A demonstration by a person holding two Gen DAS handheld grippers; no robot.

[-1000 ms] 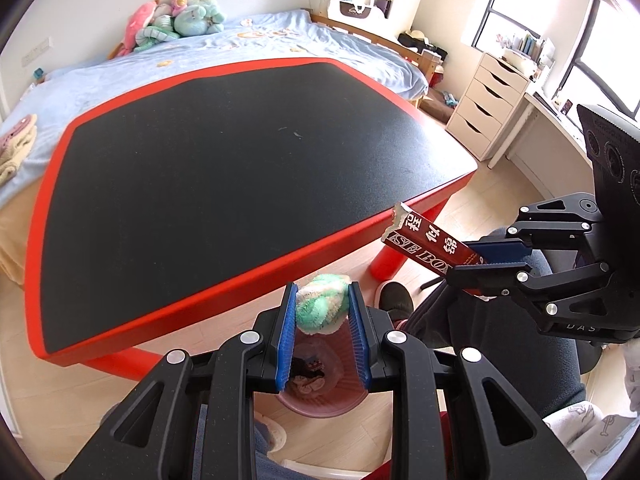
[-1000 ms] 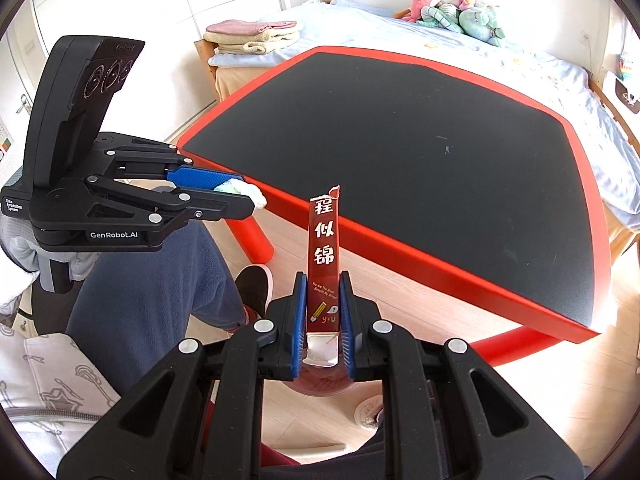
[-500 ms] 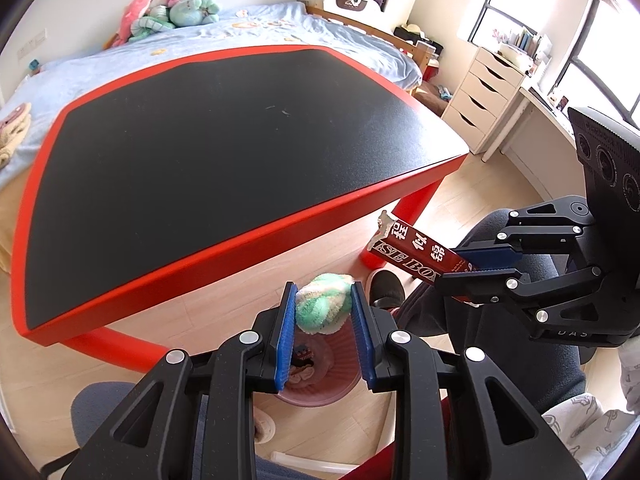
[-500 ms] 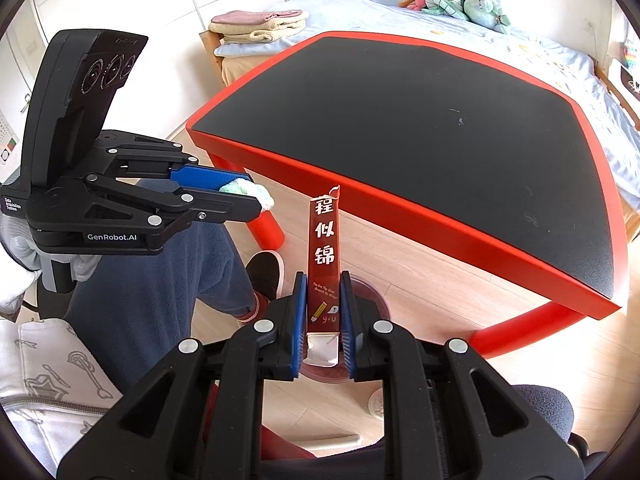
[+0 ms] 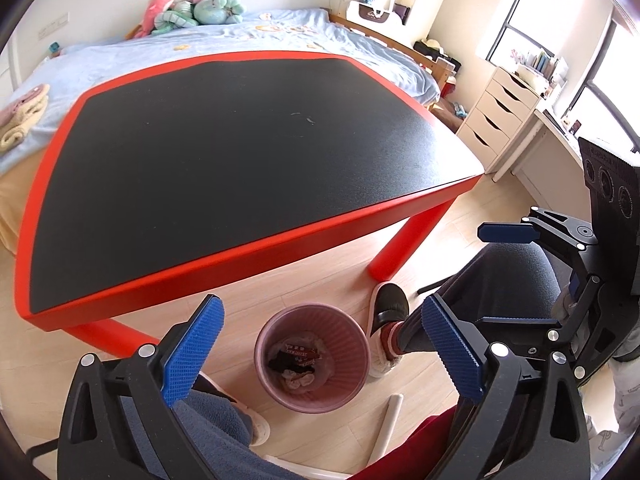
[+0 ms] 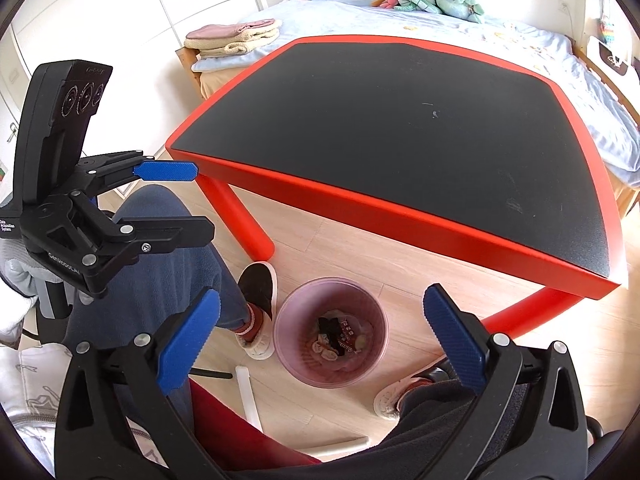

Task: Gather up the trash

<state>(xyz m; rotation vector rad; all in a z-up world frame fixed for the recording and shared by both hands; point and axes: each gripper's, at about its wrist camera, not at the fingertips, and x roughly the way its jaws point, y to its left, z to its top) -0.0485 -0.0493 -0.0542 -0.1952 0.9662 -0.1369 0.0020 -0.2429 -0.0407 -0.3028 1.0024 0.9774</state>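
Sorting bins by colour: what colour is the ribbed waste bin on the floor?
Dusty pink. The waste bin shows best in the left wrist view.

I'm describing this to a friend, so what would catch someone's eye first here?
The big red-edged black table fills the middle. On the floor in front of it stands a pink bin with wrappers inside. Above the bin, the left gripper and right gripper are both opening, nothing between their fingers.

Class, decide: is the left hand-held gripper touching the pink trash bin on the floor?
Apart. In the left wrist view the left hand-held gripper hangs above the pink trash bin, its jaws opening with nothing between them.
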